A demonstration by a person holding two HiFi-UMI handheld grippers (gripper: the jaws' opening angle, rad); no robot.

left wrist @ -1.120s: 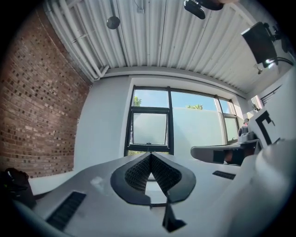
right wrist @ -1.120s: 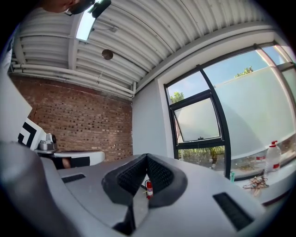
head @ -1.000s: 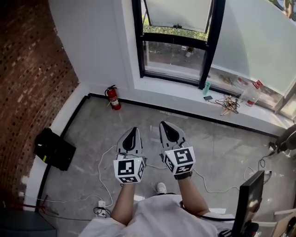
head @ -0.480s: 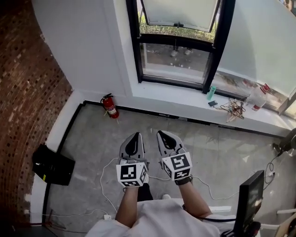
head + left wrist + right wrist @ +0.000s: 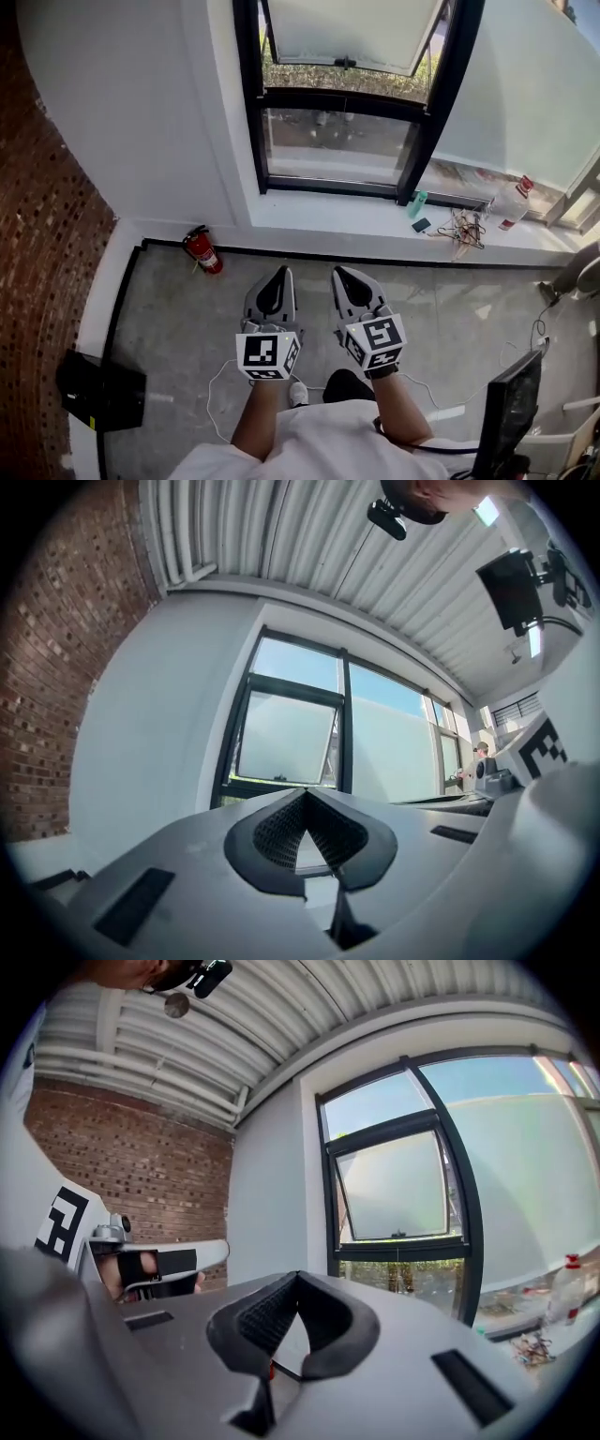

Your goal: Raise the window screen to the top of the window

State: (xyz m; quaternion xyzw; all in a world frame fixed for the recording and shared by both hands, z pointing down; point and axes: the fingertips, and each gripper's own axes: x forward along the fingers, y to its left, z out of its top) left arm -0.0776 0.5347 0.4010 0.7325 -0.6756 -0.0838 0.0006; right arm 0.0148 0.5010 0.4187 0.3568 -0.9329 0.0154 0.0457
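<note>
The black-framed window (image 5: 342,103) stands ahead in the white wall. Its upper sash with a frosted pane (image 5: 347,28) tilts outward, with a small handle (image 5: 345,64) on its lower rail. Below it is a clear pane with greenery behind. I cannot make out a separate screen. My left gripper (image 5: 278,273) and right gripper (image 5: 340,273) are side by side over the floor, short of the sill, both shut and empty. The left gripper view shows the shut jaws (image 5: 302,795) below the window (image 5: 286,747). The right gripper (image 5: 295,1277) points left of the window (image 5: 394,1194).
A red fire extinguisher (image 5: 202,249) stands by the wall at the left. The sill (image 5: 309,212) carries a bottle (image 5: 514,202), tangled cables (image 5: 461,228) and a phone (image 5: 422,225). A black bag (image 5: 98,389) lies by the brick wall (image 5: 47,234). A monitor (image 5: 506,403) stands at the right.
The person has walked closer to the window, and both grippers have travelled forward with them. The window and sill fill more of the view. Both grippers stay shut.
</note>
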